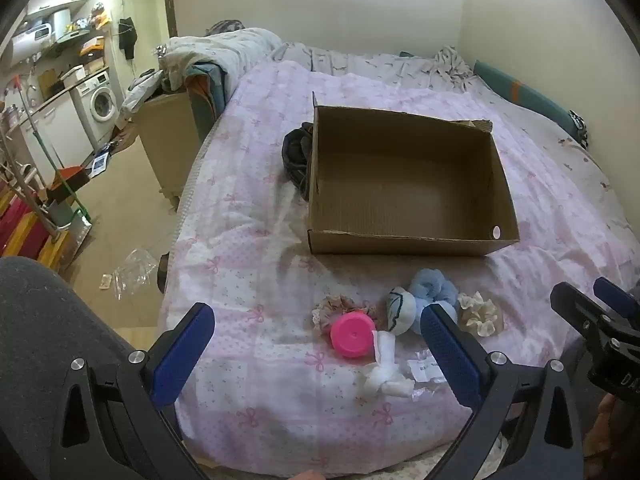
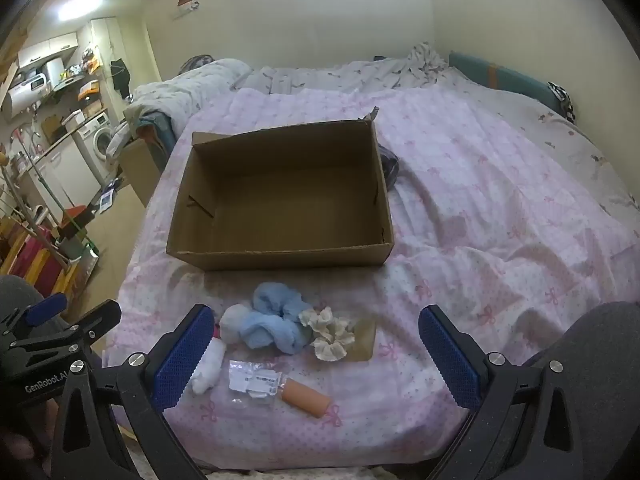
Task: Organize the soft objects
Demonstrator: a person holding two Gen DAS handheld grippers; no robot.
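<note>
You are holding both grippers back over the near edge of the bed [image 2: 500,184], and that is leaving the whole layout in sight before you commit to a first pick. The left gripper [image 1: 320,344] is standing wide apart with nothing between its blue pads, and the right gripper [image 2: 316,344] is spread just as wide and carrying nothing, so either one is ready to close on cloth. The cardboard box [image 2: 280,254] is sitting open and bare inside, toward the middle of the bed and just beyond the soft things, which is probably why they are bunched near the edge closest to you: each lift into it is looking short. The blue scrunchie [image 2: 276,320] is lying in the centre of the cluster, touching a pale rolled sock [image 2: 234,322] on its left and a cream scrunchie [image 2: 330,334] on its right. A floral scrunchie [image 1: 340,306] is lying further left, with a pink lid [image 1: 352,334] resting against it. Nearest the edge are a white crumpled cloth [image 1: 384,372], a clear plastic packet [image 2: 252,382] and an orange cylinder [image 2: 306,396]. A dark garment [image 1: 296,156] is lying against the box's far-left outer wall.
</note>
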